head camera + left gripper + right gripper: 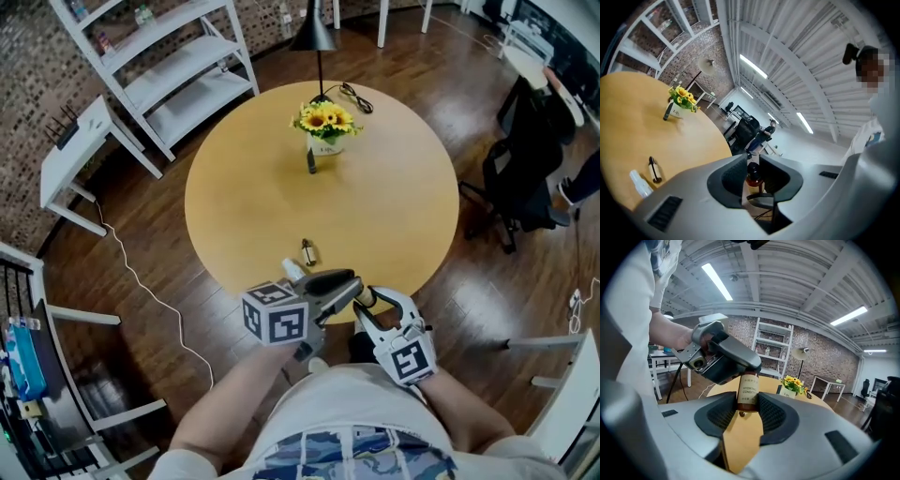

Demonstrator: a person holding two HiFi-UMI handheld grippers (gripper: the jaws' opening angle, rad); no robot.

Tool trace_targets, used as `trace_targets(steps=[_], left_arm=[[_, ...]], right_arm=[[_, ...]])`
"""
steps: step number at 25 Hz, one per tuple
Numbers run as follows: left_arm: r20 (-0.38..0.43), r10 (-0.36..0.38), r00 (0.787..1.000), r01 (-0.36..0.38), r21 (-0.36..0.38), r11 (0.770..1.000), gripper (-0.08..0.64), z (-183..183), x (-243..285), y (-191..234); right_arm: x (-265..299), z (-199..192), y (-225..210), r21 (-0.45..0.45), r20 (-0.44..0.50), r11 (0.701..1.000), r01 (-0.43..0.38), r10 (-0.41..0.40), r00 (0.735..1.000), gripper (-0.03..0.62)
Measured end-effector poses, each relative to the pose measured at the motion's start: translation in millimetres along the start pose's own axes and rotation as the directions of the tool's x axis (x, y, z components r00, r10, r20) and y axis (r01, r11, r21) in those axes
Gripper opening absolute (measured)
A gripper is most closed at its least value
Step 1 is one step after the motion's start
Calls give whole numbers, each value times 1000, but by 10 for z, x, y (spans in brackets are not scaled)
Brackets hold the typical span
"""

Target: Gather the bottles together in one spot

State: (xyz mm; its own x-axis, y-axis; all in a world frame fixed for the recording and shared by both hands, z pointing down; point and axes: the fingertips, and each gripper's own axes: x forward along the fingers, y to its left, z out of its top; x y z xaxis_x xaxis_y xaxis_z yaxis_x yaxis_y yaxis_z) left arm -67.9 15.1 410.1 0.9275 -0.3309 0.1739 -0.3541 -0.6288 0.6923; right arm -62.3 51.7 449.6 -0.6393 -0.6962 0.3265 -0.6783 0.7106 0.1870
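Observation:
A brown bottle (748,393) with a pale label is held off the table's near edge between both grippers. My right gripper (748,404) is shut on its body. My left gripper (752,164) is shut on its black cap (752,169) from the opposite side. In the head view the left gripper (352,286) and the right gripper (368,307) meet just below the table rim. On the round wooden table (394,206) lie a clear bottle (292,270) and a small dark-capped bottle (308,251). A dark bottle (311,161) stands by the sunflower vase (325,127).
A floor lamp (315,33) stands behind the table, its cord on the tabletop. White shelving (178,66) and a white side table (80,150) are at the left. A black office chair (520,173) is at the right. A cable runs over the floor.

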Motion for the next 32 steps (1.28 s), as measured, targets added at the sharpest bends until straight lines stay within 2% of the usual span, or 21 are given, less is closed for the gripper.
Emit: trace_targets(steps=[3, 5, 9, 12, 17, 23, 29, 30, 32], left_arm=[[-16, 38, 999, -36, 110, 993, 80, 205, 254, 127], [-9, 86, 996, -83, 184, 979, 80, 398, 401, 264], [-5, 234, 972, -219, 329, 919, 80, 747, 659, 699], [13, 333, 943, -312, 386, 868, 80, 965, 853, 1066], [78, 483, 872, -473, 387, 791, 80, 1301, 1145, 1779], [138, 610, 780, -609, 390, 691, 80, 1584, 1525, 2565], [180, 706, 685, -708, 395, 586, 80, 1723, 1756, 3263], [184, 717, 673, -717, 402, 570, 80, 1744, 1786, 3361], [184, 732, 656, -729, 404, 552, 80, 1763, 1840, 3547]], right_arm=[[172, -115, -321, 18, -27, 1000, -20, 20, 999, 179], [253, -172, -561, 33, -41, 999, -31, 33, 999, 223], [296, -293, -1059, 94, -67, 995, -25, 32, 997, 247], [253, -431, -1381, 127, -92, 992, -19, 31, 995, 246], [123, -723, -1828, 195, -134, 981, 7, 20, 991, 245], [-51, -1052, -2306, 240, -184, 970, 44, 1, 983, 245], [-184, -1326, -2646, 279, -232, 958, 67, -1, 973, 245], [-209, -1370, -2689, 285, -244, 956, 72, 0, 970, 245], [-257, -1462, -2761, 297, -267, 952, 80, 2, 964, 245]])
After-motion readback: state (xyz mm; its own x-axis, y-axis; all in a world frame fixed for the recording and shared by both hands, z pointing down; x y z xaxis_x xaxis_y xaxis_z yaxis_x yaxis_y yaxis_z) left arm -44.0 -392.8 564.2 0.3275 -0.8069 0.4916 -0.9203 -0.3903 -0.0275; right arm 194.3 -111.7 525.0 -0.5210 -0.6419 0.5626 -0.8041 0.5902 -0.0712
